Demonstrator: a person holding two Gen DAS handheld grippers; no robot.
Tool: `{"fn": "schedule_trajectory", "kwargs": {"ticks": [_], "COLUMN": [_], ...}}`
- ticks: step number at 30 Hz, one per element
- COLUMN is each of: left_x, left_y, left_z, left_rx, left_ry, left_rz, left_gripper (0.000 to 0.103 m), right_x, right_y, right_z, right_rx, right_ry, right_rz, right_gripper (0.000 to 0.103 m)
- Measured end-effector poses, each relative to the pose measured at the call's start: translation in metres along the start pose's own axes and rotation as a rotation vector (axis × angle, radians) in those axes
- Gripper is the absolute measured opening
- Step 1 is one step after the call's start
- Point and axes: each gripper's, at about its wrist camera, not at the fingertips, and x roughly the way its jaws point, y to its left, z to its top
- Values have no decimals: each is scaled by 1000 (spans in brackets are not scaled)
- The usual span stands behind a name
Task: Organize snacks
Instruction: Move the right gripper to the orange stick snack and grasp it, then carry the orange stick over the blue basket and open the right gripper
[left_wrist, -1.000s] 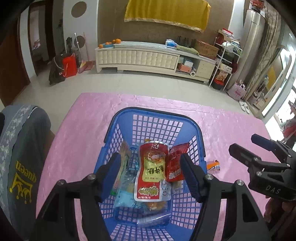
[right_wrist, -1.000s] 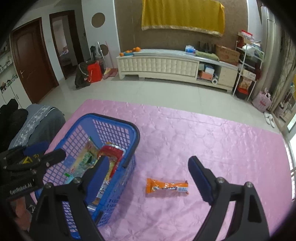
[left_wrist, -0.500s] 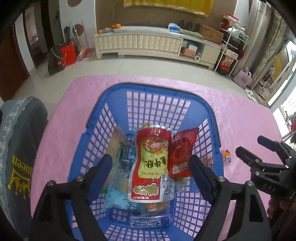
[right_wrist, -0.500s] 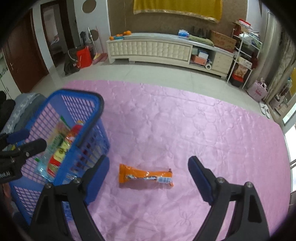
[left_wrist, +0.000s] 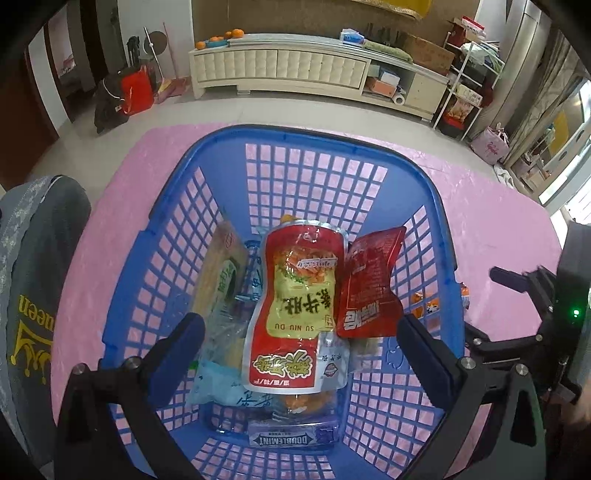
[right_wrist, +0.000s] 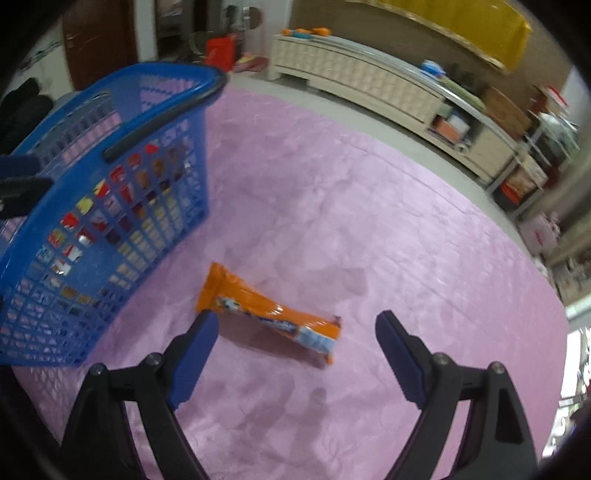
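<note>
A blue plastic basket (left_wrist: 314, 140) stands on the pink cloth and holds several snack packs: a red and yellow pouch (left_wrist: 295, 310), a dark red pack (left_wrist: 369, 291) and a Doublemint gum pack (left_wrist: 291, 437). My left gripper (left_wrist: 299, 336) is open and empty, hovering over the basket. An orange snack bar (right_wrist: 269, 314) lies on the cloth (right_wrist: 332, 206) to the right of the basket (right_wrist: 110, 184). My right gripper (right_wrist: 295, 332) is open and empty, low over the bar, its fingers on either side of it.
A grey garment (left_wrist: 33, 295) lies at the left edge of the cloth. The right gripper's body (left_wrist: 535, 314) shows at the basket's right side in the left wrist view. A white cabinet (right_wrist: 362, 88) stands far behind on the tiled floor.
My left gripper has moved closer over the basket. My right gripper has dropped and moved toward the orange bar, which now lies between its open fingers.
</note>
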Motion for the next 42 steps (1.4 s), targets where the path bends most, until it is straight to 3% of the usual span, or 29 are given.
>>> {"fn": "schedule_trajectory", "kwargs": {"ticks": [7,11,14,17,19,22,31,42], "left_x": [1,1,2,3,3,3,-19,-99], "left_y": [-2,-2,-1,1,2,2,-2,6], "left_z": [0,1,2,3,3,3,-3,-21], "left_rx": [7,8,3,0,-2,-2,40,45], "left_ry": [7,11,16,20,25,28,-9,-133], "left_rz": [-7,-13,-17,-21,-23,-19,32,11], "left_gripper": [103,103,103,103,103,103,103,103], "right_x": [28,43,42,45,44,41,-6,-124], "right_y": [16,23,19,7,5,7,0,29], "right_z": [8,1,1,5,4,2,-6,12], "right_rx": [-211,-278,-273,-194,-171,-168,-55,-45], "right_ry": [65,135,116,122,115,106,50,-116], "right_rz": [6,13,38,163,201,178,196,195], "right_gripper": [90,89,86,58,46,20,19,19]}}
